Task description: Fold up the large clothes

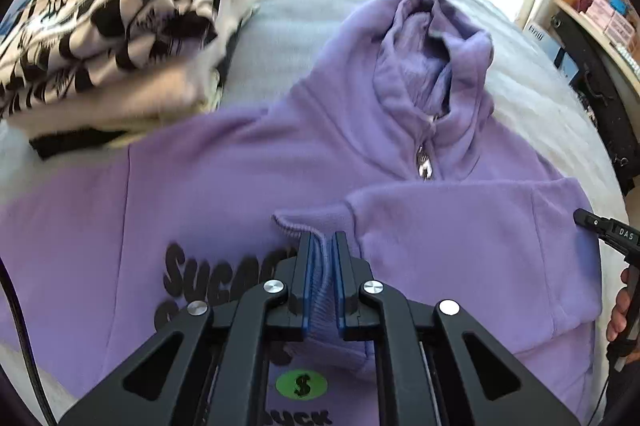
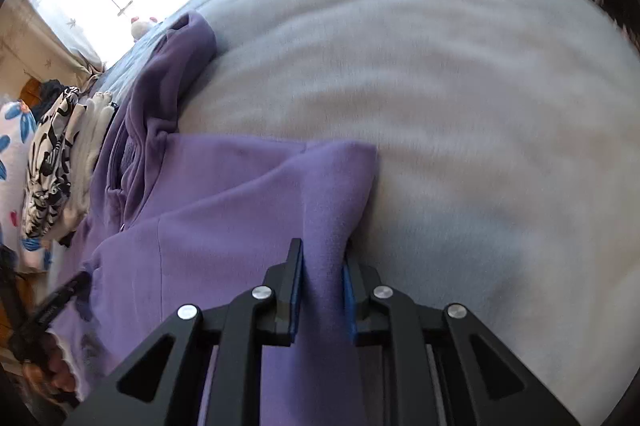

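A purple hoodie [image 1: 224, 178] with black lettering lies face up on the grey bed cover [image 1: 304, 10], hood [image 1: 432, 42] pointing away. Its right sleeve [image 1: 460, 218] is folded across the chest. My left gripper [image 1: 323, 246] is shut on the sleeve's ribbed cuff [image 1: 320, 266] over the chest print. My right gripper [image 2: 322, 258] is shut on a fold of the hoodie [image 2: 240, 194] at its right side edge, next to the bare bed cover [image 2: 460, 106]. The right gripper's tip also shows in the left wrist view [image 1: 600, 226].
A stack of folded clothes [image 1: 112, 26] with a black-and-white patterned piece on top sits at the far left of the bed, touching the hoodie's shoulder. A shelf with boxes [image 1: 600, 10] stands to the right of the bed. A bright window is behind.
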